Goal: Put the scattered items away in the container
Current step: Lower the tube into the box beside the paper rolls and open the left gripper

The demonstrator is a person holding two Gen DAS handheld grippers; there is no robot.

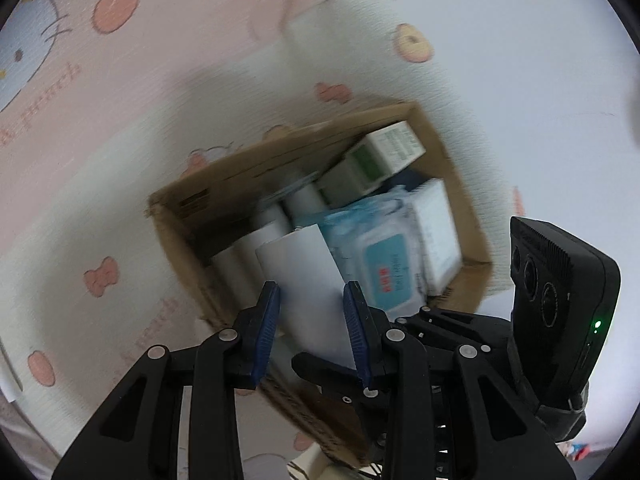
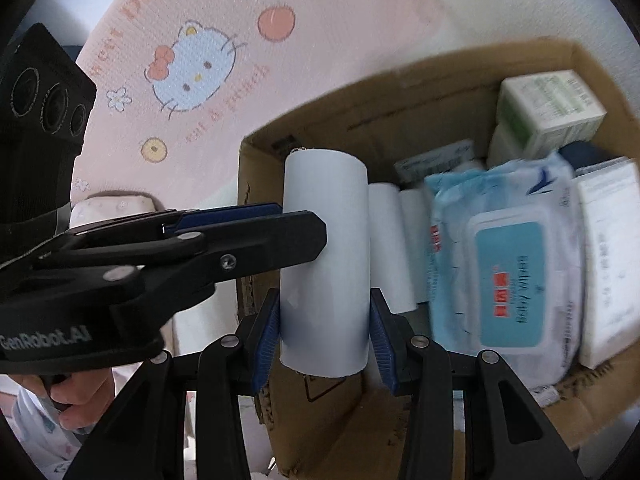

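Holding one white roll (image 2: 324,264) together, both grippers (image 1: 310,312) (image 2: 324,320) pinched it above the box (image 2: 256,184), already nearly full; only dropping it remained, I think.

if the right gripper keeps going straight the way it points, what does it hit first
The right gripper, shut on a white roll, points down into the cardboard box. The held roll would likely meet the white rolls lying inside first; depth is unclear.

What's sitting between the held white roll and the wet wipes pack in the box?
In the right wrist view, two more white rolls lie side by side between the held roll and the wet wipes pack, inside the cardboard box.
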